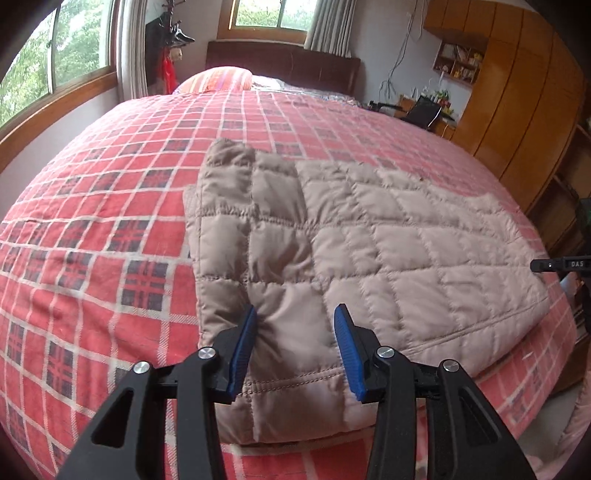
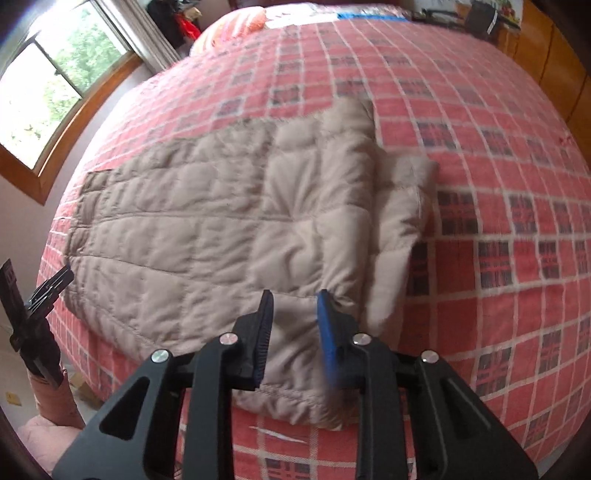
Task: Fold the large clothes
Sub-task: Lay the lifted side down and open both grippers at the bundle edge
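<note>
A beige quilted jacket [image 1: 354, 236] lies folded on the plaid bed [image 1: 110, 206], filling the middle of both views. The left gripper [image 1: 295, 317] is spread wide over the hem at 6 o'clock. The right gripper [image 2: 295, 301], also parted, straddles a fabric bunch at 6 o'clock without pinching it.

"DAS" shows on the black device [image 1: 561, 264].

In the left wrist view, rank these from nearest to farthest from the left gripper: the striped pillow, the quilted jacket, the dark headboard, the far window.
1. Quilted jacket: directly under the left gripper, between its open fingers.
2. Striped pillow: at the head of the bed, left of centre.
3. Dark headboard: just behind the pillow.
4. Far window: on the wall above the headboard.
</note>
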